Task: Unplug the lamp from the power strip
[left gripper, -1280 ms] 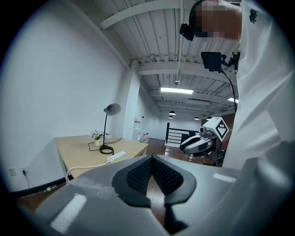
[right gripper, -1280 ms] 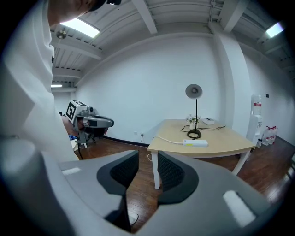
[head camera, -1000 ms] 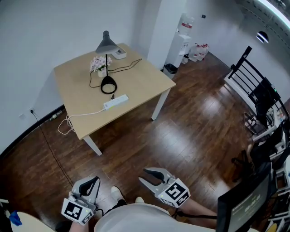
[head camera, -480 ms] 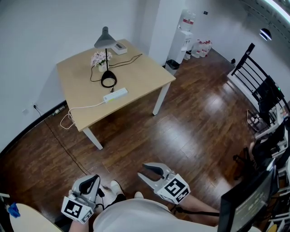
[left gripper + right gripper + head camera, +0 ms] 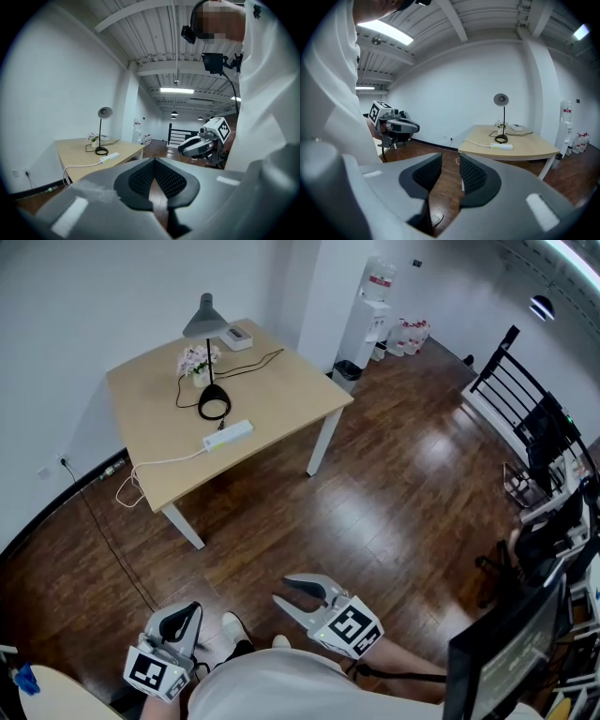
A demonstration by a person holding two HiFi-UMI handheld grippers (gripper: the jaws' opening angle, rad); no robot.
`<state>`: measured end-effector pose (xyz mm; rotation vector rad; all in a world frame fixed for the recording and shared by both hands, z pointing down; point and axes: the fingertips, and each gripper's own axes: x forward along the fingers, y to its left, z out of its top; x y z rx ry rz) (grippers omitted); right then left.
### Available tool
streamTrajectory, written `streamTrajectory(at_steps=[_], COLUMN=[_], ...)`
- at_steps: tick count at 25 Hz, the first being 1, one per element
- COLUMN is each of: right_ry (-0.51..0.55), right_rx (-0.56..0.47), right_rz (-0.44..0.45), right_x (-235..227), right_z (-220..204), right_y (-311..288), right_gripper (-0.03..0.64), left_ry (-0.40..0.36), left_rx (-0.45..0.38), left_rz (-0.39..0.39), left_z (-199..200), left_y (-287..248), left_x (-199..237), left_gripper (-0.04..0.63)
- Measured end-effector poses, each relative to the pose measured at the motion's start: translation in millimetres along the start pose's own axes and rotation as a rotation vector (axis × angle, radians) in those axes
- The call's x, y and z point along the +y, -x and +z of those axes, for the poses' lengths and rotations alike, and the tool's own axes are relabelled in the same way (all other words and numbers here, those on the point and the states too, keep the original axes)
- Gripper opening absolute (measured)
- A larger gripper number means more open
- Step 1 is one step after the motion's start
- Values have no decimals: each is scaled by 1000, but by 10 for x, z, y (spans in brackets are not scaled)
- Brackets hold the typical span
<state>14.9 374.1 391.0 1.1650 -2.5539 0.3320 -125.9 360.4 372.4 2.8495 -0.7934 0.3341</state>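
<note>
A grey desk lamp (image 5: 207,320) stands on the far side of a wooden table (image 5: 281,399), its round black base (image 5: 213,409) just behind a white power strip (image 5: 228,435). From the left gripper view the lamp (image 5: 104,112) and the strip (image 5: 108,158) look far off; the same holds for the lamp (image 5: 501,99) and strip (image 5: 501,146) in the right gripper view. Both grippers hang low by the person's body, well short of the table. The left gripper (image 5: 182,617) has its pads together, holding nothing. My right gripper (image 5: 284,592) is open and empty.
The strip's white cable (image 5: 141,474) drops off the table's left edge toward the wall. A small flower pot (image 5: 194,362) and a white box (image 5: 236,335) sit by the lamp. Dark wooden floor (image 5: 375,512) lies between me and the table. A water dispenser (image 5: 375,296), black railing (image 5: 511,381) and monitor (image 5: 511,652) stand to the right.
The table has shifted slightly left and up in the head view as the head moved. Both grippers stay low by the body, their jaws unchanged.
</note>
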Motion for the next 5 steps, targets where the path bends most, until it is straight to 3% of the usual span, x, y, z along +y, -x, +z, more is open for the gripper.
streamTrajectory(at_steps=[5], right_ry=[4], right_rx=[-1], right_rz=[5], right_x=[-66], right_z=[28], right_y=[-49], right_gripper=[121], left_ry=[0], left_rx=[7], left_rz=[4], left_z=[12], left_y=[-53], left_x=[52], left_gripper=[5])
